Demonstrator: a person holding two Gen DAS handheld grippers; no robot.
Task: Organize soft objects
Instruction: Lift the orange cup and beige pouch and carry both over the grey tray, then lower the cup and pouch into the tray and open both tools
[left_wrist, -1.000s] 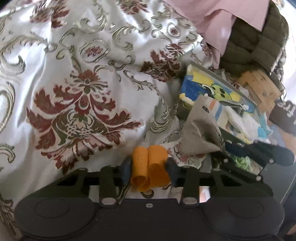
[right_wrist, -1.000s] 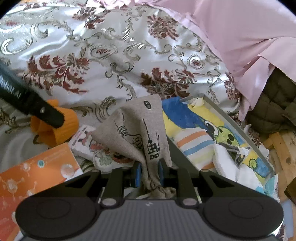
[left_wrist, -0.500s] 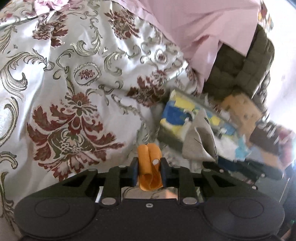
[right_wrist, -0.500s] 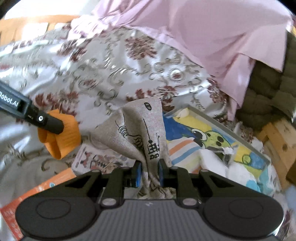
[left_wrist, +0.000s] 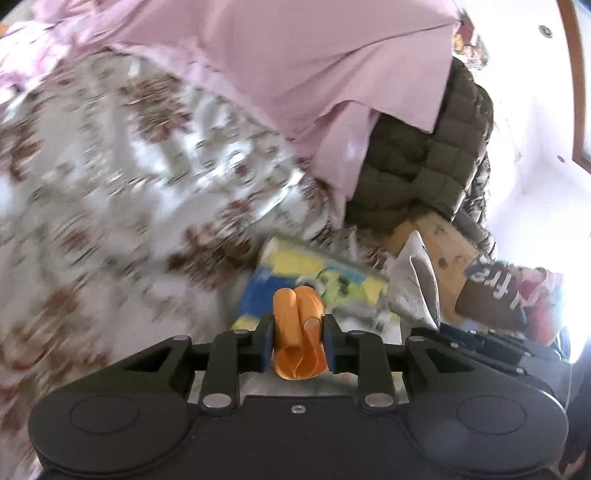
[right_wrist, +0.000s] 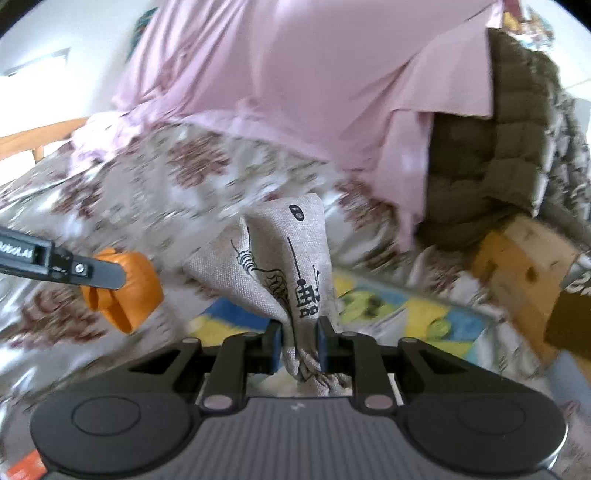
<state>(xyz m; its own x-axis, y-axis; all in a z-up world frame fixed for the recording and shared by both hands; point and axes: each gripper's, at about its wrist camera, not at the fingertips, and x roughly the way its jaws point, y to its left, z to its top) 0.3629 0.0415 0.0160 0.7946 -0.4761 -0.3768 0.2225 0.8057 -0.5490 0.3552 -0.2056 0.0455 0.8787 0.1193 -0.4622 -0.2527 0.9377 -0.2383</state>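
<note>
A bed (right_wrist: 122, 206) spread with a floral satin cover is seen beneath both grippers, with pink sheeting (right_wrist: 295, 96) heaped at its far side; a cartoon-printed storage box (left_wrist: 306, 273) lies on the cover, and it is judged to be the place meant for the soft things. A grey printed cloth (right_wrist: 280, 266) is clamped in the right gripper (right_wrist: 299, 349), bunched between the pads and hanging clear of the bed; a rolled orange cloth (left_wrist: 297, 328) is squeezed in the left gripper (left_wrist: 297, 341), whose jaws are opening slightly though the roll is pressed by both pads. Both items are judged to be in transit; the step would be done well if each were carried fully over the box rim before the pads are parted, the orange roll gripped firmly enough not to unroll. Black drawings, not legible as words, are printed on the grey cloth; partial white lettering is seen on the left gripper's arm and on a brown item (left_wrist: 495, 295) at the right, and neither can be read whole.
</note>
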